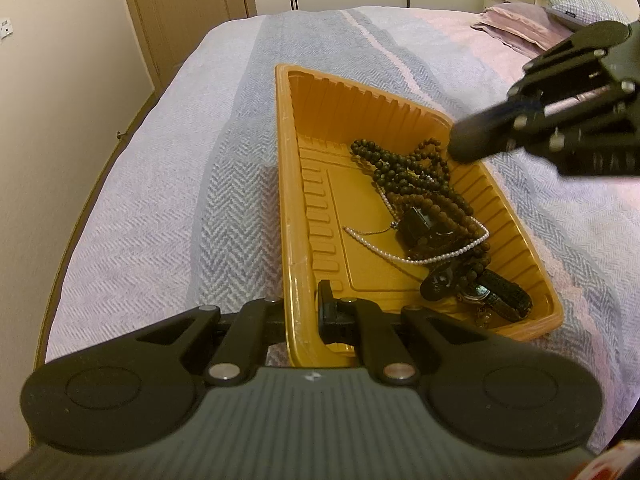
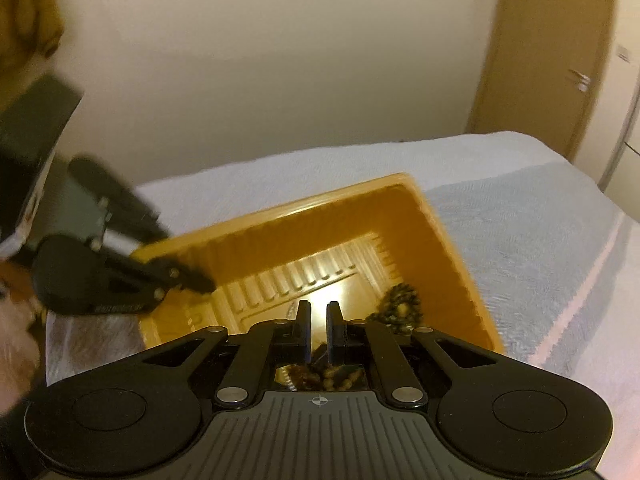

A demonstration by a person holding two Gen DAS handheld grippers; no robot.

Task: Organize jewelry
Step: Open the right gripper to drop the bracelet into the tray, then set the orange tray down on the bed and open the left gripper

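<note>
Two tools are working one tray (image 1: 292, 184) on the bed (image 1: 160, 184). Your left tool (image 1: 304, 312) is clamping the thin plastic rim at the tray's near corner; the wall is likely flexing, so keep the grip gentle. Ahead and to its right, dark bead strands (image 1: 400, 168) and a pearl chain (image 1: 420, 258) are lying tangled: light, limp, slippery. Your right tool (image 2: 319, 332) is hovering above that heap, fingers slightly apart, holding nothing. Pinch one strand at a free loop, since neighbours will probably be dragging along.

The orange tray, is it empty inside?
No, the orange tray holds dark bead necklaces, a white pearl strand and some other dark pieces piled along one side.
</note>
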